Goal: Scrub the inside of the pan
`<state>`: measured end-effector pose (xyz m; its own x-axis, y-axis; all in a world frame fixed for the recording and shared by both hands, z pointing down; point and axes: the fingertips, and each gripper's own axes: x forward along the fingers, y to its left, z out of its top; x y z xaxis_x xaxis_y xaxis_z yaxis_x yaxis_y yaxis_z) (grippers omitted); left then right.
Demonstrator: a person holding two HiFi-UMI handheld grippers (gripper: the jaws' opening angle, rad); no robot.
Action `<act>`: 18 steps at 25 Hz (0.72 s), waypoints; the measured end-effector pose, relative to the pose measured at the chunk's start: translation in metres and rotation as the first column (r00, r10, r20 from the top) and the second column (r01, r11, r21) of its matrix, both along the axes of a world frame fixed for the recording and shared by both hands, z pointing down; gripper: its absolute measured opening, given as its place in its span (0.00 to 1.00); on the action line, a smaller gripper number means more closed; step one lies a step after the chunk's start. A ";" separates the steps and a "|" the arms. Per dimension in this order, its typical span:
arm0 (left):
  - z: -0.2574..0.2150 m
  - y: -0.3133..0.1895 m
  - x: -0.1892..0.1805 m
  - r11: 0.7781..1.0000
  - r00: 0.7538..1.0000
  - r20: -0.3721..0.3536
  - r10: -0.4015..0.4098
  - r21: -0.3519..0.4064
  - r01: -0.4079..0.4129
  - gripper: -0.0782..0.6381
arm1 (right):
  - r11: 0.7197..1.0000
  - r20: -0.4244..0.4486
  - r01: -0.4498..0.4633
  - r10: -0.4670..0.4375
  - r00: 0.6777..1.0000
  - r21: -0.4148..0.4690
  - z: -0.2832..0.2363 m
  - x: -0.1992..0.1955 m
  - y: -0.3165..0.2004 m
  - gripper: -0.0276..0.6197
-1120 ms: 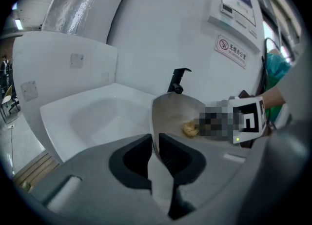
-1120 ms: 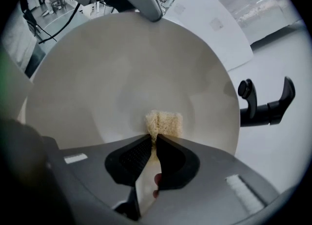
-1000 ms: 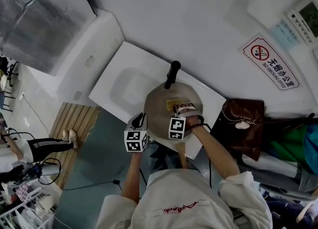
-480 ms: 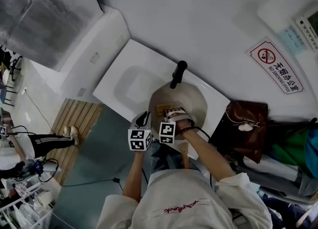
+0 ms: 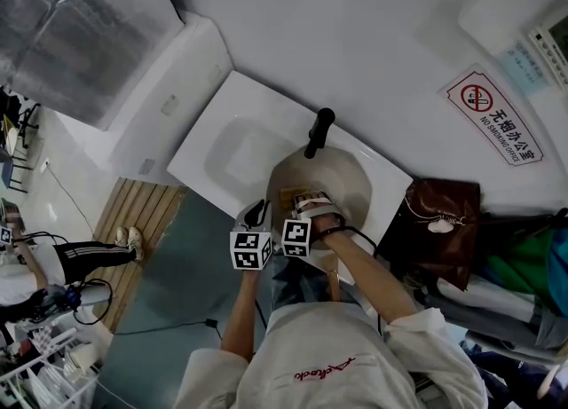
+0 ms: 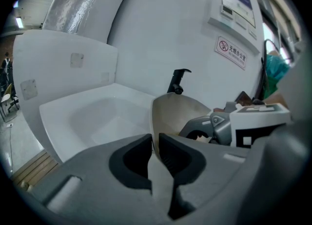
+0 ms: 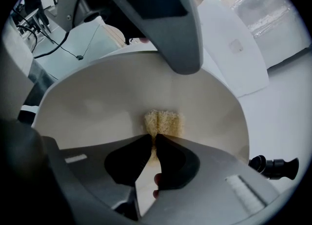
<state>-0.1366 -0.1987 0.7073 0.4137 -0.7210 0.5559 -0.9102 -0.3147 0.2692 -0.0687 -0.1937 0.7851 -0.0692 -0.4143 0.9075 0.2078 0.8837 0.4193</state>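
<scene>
Left gripper (image 6: 154,152): jaws pinched together on the near rim of the pan (image 5: 344,178), with the thin edge caught between them. The pan sits over the right end of the white sink (image 5: 213,145), at its front edge, and its pale inside shows in the head view. A black fitting (image 5: 316,132) stands at the pan's far side, toward the wall (handle or tap, cannot tell). Right gripper (image 7: 153,147): inside the pan, jaws closed on a yellow scrub sponge (image 7: 163,122), which is pressed against the pan's inner surface. The person's right forearm (image 5: 373,279) runs back from this gripper. A brown bag (image 5: 437,221) lies just right of the sink.
</scene>
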 end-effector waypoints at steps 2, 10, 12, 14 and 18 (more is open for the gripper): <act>0.000 0.000 0.000 1.000 1.000 0.003 0.002 -0.002 -0.002 0.18 | 1.000 -0.006 -0.004 0.004 1.000 0.001 0.000 0.005 -0.002 0.11; 0.000 -0.001 -0.001 1.000 1.000 0.007 -0.003 0.001 0.003 0.18 | 0.999 -0.018 -0.054 0.054 0.998 0.006 -0.001 0.039 -0.008 0.11; 0.000 0.000 -0.001 1.000 1.000 0.009 -0.005 0.001 0.005 0.18 | 0.998 -0.025 -0.063 0.063 0.998 0.007 -0.001 0.049 -0.008 0.11; 0.001 0.000 -0.001 1.000 1.000 0.012 -0.004 -0.001 0.004 0.18 | 0.997 -0.036 -0.074 0.075 0.997 0.007 -0.001 0.061 -0.008 0.11; 0.001 -0.001 -0.001 1.000 1.000 0.021 -0.002 -0.001 0.002 0.18 | 0.995 -0.057 -0.104 0.104 0.993 0.006 0.000 0.085 -0.009 0.11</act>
<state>-0.1376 -0.1993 0.7079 0.4005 -0.7215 0.5648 -0.9163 -0.3126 0.2503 0.0164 -0.2031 0.7853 0.0263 -0.4191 0.9076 0.1389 0.9006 0.4119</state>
